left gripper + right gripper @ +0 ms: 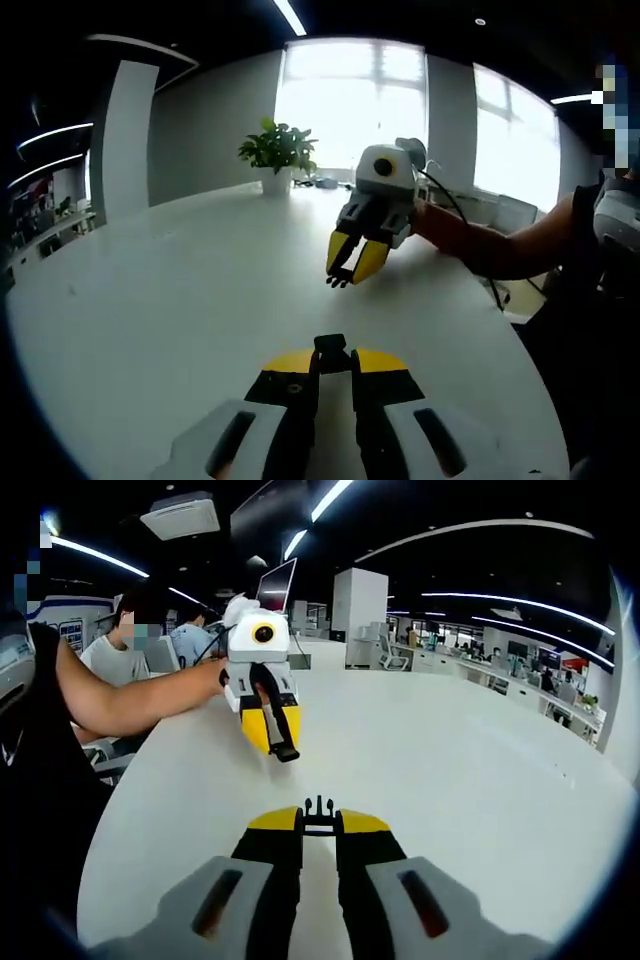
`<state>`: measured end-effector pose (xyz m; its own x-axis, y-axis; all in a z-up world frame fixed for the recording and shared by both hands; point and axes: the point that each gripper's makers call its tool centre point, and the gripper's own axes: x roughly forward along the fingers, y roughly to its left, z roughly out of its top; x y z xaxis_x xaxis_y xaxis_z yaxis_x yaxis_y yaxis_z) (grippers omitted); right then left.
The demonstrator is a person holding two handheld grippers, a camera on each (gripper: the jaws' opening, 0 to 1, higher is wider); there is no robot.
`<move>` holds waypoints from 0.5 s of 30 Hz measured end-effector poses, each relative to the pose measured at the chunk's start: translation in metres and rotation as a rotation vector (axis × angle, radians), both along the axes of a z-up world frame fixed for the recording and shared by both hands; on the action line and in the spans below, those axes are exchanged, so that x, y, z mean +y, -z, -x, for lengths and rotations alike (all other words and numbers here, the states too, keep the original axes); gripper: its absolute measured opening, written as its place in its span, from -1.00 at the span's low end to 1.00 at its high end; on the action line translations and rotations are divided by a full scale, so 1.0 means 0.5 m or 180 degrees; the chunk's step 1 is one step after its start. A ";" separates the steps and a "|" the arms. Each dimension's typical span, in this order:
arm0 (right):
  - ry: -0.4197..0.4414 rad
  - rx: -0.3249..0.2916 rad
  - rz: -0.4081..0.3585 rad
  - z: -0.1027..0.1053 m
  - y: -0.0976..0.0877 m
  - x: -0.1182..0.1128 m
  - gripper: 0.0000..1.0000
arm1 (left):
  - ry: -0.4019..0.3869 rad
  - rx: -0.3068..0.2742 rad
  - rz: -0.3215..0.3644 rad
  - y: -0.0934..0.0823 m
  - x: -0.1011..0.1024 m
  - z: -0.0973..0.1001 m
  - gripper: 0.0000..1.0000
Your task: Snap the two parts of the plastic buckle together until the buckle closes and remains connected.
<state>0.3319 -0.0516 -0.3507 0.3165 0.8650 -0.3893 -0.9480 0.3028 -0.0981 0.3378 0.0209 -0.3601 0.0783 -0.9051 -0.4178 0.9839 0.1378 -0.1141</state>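
Buckle halves held apart above white table, one pinched in each gripper.
Left gripper is clamped on socket half; right gripper is clamped on pronged half. Risk, judged: parts meeting askew would keep prongs from latching, or twist a piece loose. Most of each half is hidden between the jaws, so latch detail is unreadable.

My left gripper has black jaws capped with yellow tips, rising from pale grey moulded bodies with dark oval slots. My right gripper is built the same: yellow-tipped black jaws on grey housings with dark oval slots. A black cable trails from its white housing. I wear a black short sleeve.
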 end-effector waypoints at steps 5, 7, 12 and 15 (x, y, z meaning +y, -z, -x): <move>-0.0104 0.0032 0.0012 0.008 0.003 0.005 -0.80 | 0.0049 -0.0007 -0.0023 0.005 -0.004 0.005 -0.78; -0.0130 0.0040 0.0034 0.011 0.008 0.007 -0.80 | 0.0059 -0.0007 -0.0048 0.008 -0.006 0.006 -0.78; -0.0131 0.0059 0.0061 0.012 0.012 0.006 -0.80 | 0.0041 -0.0011 -0.0094 0.016 -0.007 0.003 -0.78; -0.0135 0.0057 0.0061 0.012 0.012 0.006 -0.80 | 0.0026 -0.0010 -0.0106 0.018 -0.008 0.001 -0.78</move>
